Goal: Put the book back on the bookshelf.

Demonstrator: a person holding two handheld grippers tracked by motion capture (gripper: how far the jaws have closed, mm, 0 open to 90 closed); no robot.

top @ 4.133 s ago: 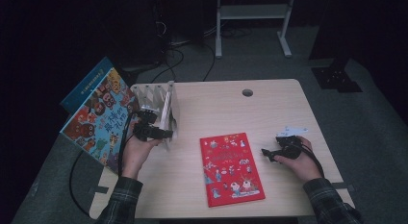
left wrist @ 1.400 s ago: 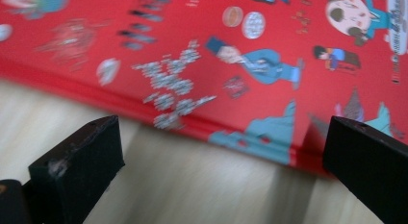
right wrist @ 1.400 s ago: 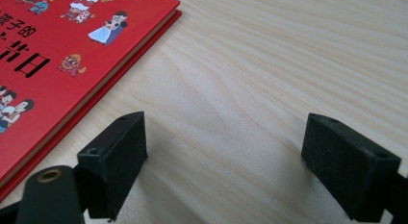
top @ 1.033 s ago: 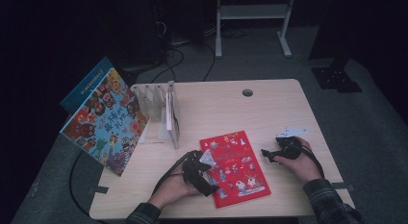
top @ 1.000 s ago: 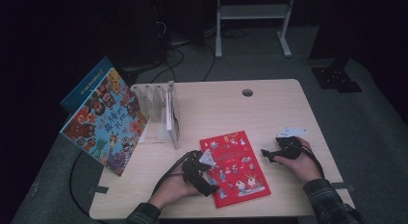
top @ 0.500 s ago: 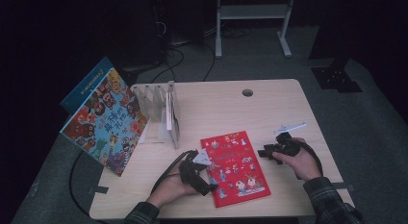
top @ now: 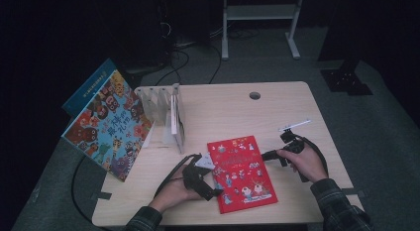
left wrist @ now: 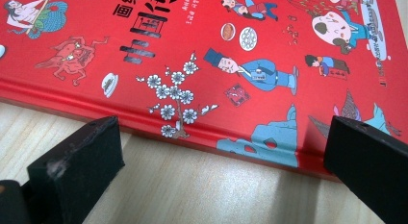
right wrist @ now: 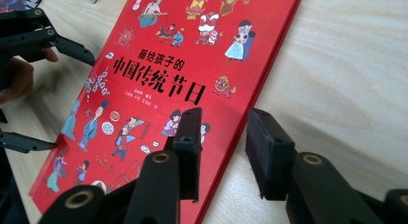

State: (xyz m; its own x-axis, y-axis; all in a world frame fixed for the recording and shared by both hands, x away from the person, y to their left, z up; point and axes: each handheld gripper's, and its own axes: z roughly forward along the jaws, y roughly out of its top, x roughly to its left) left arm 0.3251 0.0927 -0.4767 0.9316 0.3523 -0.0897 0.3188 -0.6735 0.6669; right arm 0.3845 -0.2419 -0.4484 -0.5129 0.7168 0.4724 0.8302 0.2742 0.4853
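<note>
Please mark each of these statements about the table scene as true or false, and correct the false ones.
1. The red book lies flat on the table. True.
2. The left gripper holds the red book in the air. False: its jaws stand open at the book's spine edge, not pressing on it.
3. A book rack stands near the table's left side. True.
4. The right gripper is at the book's left edge. False: it is at the right edge, its jaws apart over that edge.
5. The blue book lies on top of the red book. False: it leans at the table's left edge.
</note>
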